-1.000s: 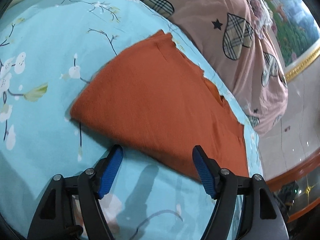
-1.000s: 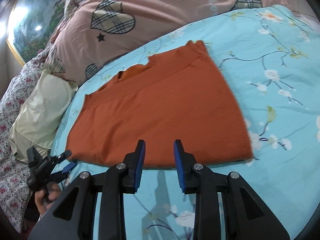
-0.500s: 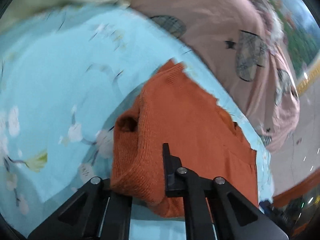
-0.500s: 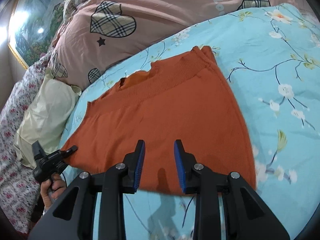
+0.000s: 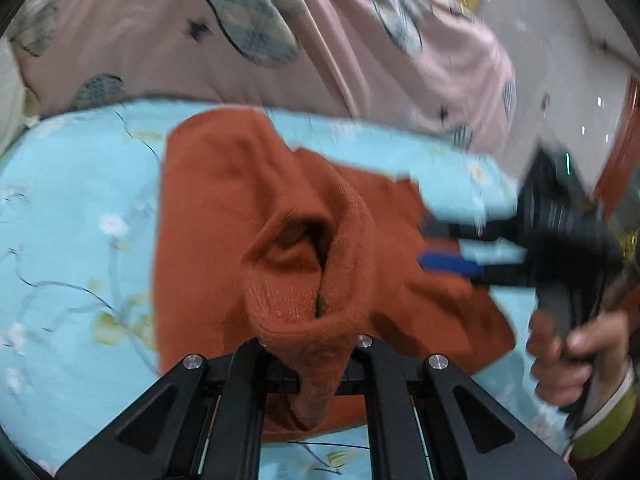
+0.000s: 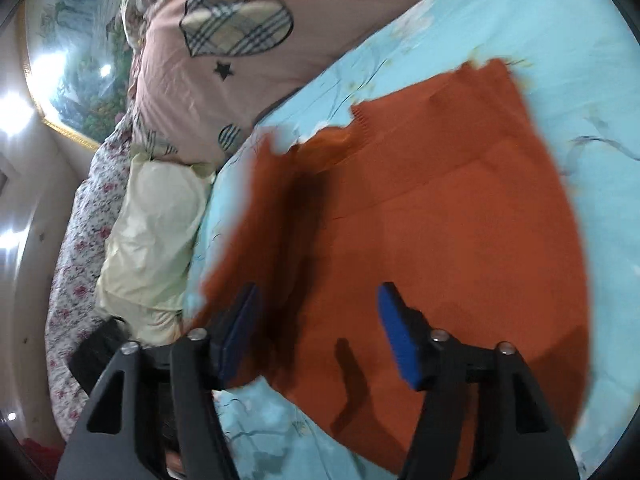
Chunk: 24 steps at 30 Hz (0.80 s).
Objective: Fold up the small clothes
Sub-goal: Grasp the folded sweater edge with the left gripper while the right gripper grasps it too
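Note:
An orange knit garment [image 6: 460, 216] lies on the light blue flowered bedsheet [image 6: 560, 40]. My left gripper [image 5: 308, 344] is shut on a bunched edge of the orange garment [image 5: 208, 208] and lifts it, so the cloth rises in a fold. My right gripper [image 6: 320, 320] is open, its blue pads [image 6: 396, 336] spread just above the garment's near part. In the left wrist view the right gripper [image 5: 452, 252] shows at the right, held by a hand, its jaws apart at the garment's edge.
A pink quilt with plaid hearts [image 6: 224, 40] lies along the far side of the bed. A pale yellow pillow [image 6: 152, 232] and floral bedding [image 6: 76, 240] lie to the left. Floor and a wooden edge [image 5: 624, 128] show beyond the bed.
My left gripper has lifted the pinched edge higher and swung it toward the right gripper. My right gripper has opened wide and moved forward over the garment.

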Tool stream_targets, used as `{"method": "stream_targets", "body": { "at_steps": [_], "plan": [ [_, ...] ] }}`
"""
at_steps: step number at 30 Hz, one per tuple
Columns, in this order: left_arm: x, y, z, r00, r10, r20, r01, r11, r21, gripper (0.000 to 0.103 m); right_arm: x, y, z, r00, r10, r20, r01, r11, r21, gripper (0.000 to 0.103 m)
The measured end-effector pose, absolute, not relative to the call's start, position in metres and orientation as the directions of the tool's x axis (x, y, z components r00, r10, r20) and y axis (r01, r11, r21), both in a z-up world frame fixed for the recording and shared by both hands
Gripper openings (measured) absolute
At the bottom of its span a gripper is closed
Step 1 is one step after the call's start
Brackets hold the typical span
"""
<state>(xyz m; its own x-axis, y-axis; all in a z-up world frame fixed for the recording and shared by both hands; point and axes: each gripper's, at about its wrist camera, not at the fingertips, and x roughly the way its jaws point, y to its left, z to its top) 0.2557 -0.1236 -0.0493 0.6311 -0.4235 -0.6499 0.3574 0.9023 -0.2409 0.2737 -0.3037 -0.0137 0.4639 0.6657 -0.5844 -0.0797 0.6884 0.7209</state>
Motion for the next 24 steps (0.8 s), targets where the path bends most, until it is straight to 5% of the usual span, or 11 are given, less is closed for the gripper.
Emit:
{"method": "stream_targets", "body": {
  "at_steps": [10, 12, 13, 14, 24],
  "plan": [
    [0.242, -0.151, -0.072, 0.651, -0.335, -0.681, 0.392, 0.917, -0.076, 0.005, 0.364, -0.242, -0.04, 0.331, 0.663, -0.672, -0.088, 0.73, 0.677, 0.066],
    [0.238, -0.15, -0.072, 0.654, -0.335, -0.679, 0.399, 0.914, -0.066, 0.005, 0.382, -0.229, -0.047, 0.319, 0.625, -0.712, -0.086, 0.767, 0.635, 0.05],
    [0.237, -0.149, -0.072, 0.653, -0.338, -0.678, 0.401, 0.914, -0.069, 0.005, 0.387, -0.226, -0.048, 0.314, 0.609, -0.729, -0.084, 0.782, 0.617, 0.023],
    [0.237, -0.148, -0.07, 0.651, -0.34, -0.679, 0.401, 0.913, -0.072, 0.005, 0.391, -0.224, -0.046, 0.318, 0.602, -0.733, -0.088, 0.788, 0.609, 0.017],
    [0.231, -0.191, -0.022, 0.576, -0.555, -0.601, 0.533, 0.812, -0.239, 0.006, 0.343, -0.3, 0.039, 0.517, 0.551, -0.655, -0.2, 0.822, 0.534, 0.016]
  ]
}}
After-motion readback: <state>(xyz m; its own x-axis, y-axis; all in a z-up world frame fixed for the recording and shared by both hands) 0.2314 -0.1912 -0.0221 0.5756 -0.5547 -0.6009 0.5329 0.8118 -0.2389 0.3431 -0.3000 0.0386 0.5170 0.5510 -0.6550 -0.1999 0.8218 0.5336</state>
